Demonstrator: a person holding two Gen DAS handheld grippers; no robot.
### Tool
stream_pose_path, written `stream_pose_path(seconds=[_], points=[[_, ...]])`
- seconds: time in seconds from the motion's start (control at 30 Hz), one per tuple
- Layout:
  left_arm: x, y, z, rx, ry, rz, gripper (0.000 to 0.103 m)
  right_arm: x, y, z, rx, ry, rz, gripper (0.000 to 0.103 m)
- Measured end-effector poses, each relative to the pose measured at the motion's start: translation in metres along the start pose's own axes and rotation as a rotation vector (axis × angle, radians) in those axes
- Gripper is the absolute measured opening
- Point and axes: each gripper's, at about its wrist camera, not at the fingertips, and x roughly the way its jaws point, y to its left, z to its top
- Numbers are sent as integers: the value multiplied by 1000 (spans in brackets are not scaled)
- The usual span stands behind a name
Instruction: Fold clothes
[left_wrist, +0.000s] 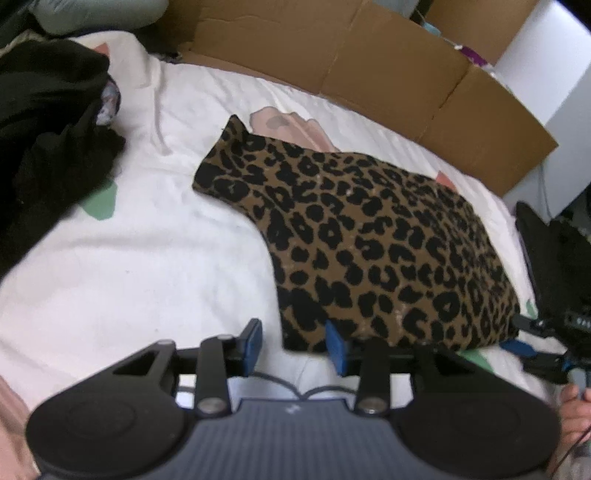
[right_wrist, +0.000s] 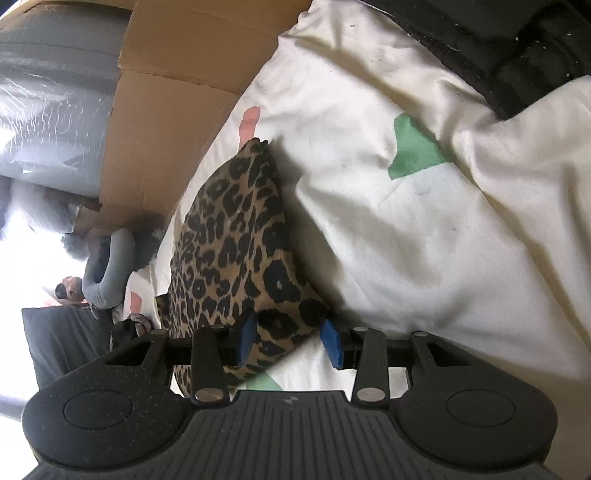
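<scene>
Left wrist view: we are looking at a leopard-print garment (left_wrist: 369, 240), a soft knit, lying flat across the centre and right of the frame on a white quilt (left_wrist: 129, 258), likely spread for folding. Our left gripper (left_wrist: 295, 343), at lower centre, is standing released, its blue pads (left_wrist: 334, 347) straddling the hem corner without pinching it. Black clothes (left_wrist: 48, 129) are heaped upper left.

Right wrist view: our right gripper (right_wrist: 290, 341), lower centre, is gaping apart around a bunched corner of the same cloth (right_wrist: 236, 236), not clamping it. Brown cardboard (right_wrist: 166, 110) is filling the upper left.
</scene>
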Motion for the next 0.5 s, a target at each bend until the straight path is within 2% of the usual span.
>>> stream_pose_path(seconds=[0.03, 0.07, 0.13, 0.17, 0.4, 0.5], points=[[2, 0, 1, 2, 3, -2, 41, 1, 1, 1, 0, 0, -2, 34], [5, 1, 1, 6, 9, 0, 40, 2, 2, 1, 0, 0, -5, 28], [8, 2, 0, -2, 16, -3, 40, 2, 4, 3, -12, 3, -9, 18], [9, 4, 0, -13, 18, -7, 40, -1, 5, 4, -23, 0, -2, 16], [9, 7, -4, -40, 19, -31, 39, -11, 11, 6, -58, -18, 25, 13], [12, 11, -2, -68, 17, -55, 39, -8, 9, 4, -50, -10, 11, 19]])
